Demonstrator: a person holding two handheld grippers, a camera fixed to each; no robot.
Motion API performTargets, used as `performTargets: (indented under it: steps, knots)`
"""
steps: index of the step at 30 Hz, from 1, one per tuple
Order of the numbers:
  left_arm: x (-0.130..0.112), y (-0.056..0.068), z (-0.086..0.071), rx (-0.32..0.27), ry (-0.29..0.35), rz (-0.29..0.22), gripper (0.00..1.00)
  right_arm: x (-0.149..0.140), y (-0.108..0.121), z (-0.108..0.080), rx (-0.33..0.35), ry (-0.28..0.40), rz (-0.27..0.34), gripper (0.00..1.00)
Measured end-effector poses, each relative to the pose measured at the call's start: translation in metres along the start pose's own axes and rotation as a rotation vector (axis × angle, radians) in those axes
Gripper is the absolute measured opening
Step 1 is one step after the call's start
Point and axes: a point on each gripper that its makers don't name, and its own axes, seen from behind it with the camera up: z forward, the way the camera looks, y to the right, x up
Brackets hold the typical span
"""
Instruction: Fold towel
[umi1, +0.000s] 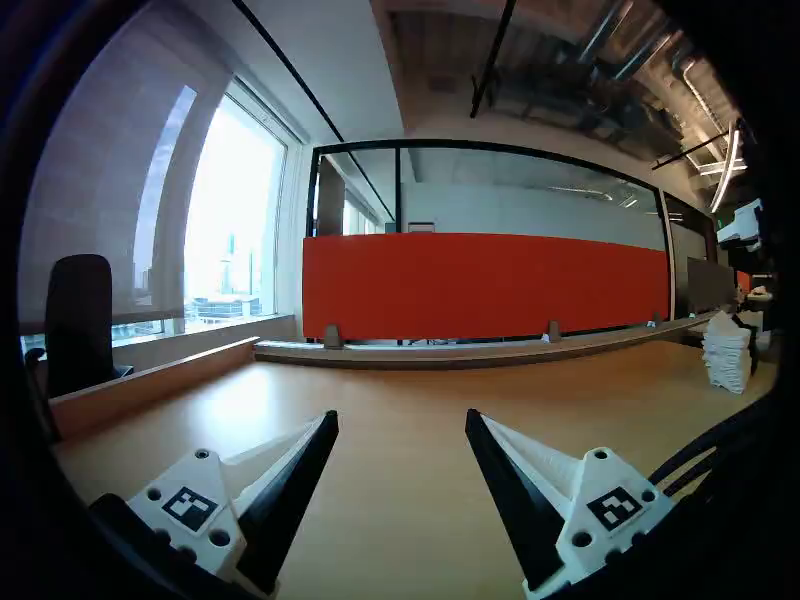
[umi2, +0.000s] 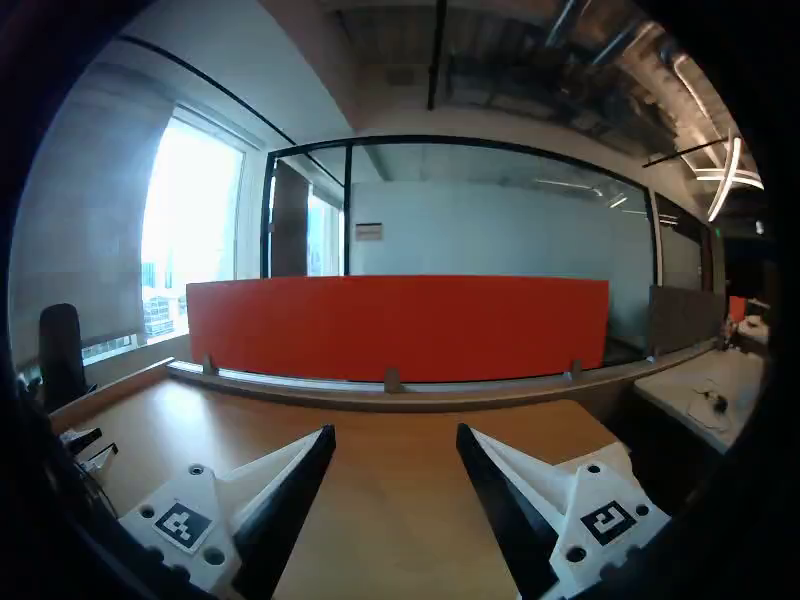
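Left tool (umi1: 400, 415): fingers wide apart, nothing held, above the wooden counter (umi1: 400, 380). Stack of folded white towels (umi1: 728, 352) stands upright at the counter's far right, well apart. Right tool (umi2: 395, 429): wide, nothing held, facing the orange partition (umi2: 400, 328).

Ahead of the left gripper (umi1: 400, 415), fingers apart, the tabletop (umi1: 560, 390) lies as open wood up to its far edge, where a red screen (umi1: 480, 285) walls it off from side to side. A stack of folded towels (umi1: 727, 352) stands near the far right corner, black cables (umi1: 712, 448) cross the near right edge, and a black chair (umi1: 78, 315) stands beyond the left edge. Ahead of the right gripper (umi2: 395, 430), also spread, the wood is likewise open to the screen; a white desk (umi2: 700, 390) lies past the right edge.
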Motion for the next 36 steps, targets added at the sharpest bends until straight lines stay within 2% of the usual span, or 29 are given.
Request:
performTargets:
  steps: [14,24,30,36]
  knots:
    - [0.000,0.001,0.000,-0.004,0.000,0.000,0.95,0.007,0.012,-0.002,-0.006,0.027,0.020,0.94]
    - [0.001,0.000,-0.001,-0.004,-0.001,0.000,0.95,0.010,0.029,-0.003,-0.024,0.089,-0.008,0.93]
    - [0.001,-0.001,-0.002,-0.004,-0.001,0.000,0.96,-0.006,0.041,-0.006,-0.030,0.114,0.006,0.94]
    - [0.001,-0.001,-0.002,-0.004,-0.001,0.000,0.96,-0.041,0.050,-0.011,-0.046,0.115,0.005,0.94]
